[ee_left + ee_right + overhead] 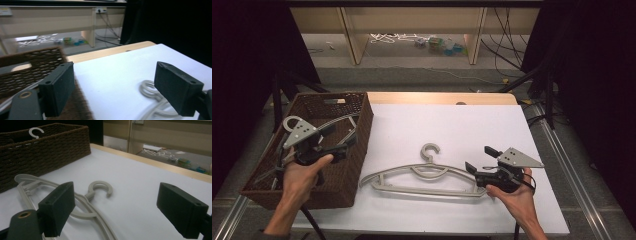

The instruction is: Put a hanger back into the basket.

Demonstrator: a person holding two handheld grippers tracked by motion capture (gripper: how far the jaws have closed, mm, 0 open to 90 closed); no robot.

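Observation:
A grey plastic hanger (422,177) lies flat on the white table top (452,125), hook pointing away from me; the same hanger (87,197) runs under the jaws in the right gripper view, and its hook (150,91) appears in the left gripper view. My right gripper (482,160) stands open just off the hanger's right end, nothing between its jaws. My left gripper (339,137) hangs open over the right wall of the brown wicker basket (357,150), empty. More grey hangers (337,122) lie inside the basket.
The wicker basket (50,152) fills the table's left side, a white hanger hook (36,132) poking above its rim. Beyond the table's wooden far edge (437,97) lie a floor with cables and wooden bench legs. Black curtains flank both sides.

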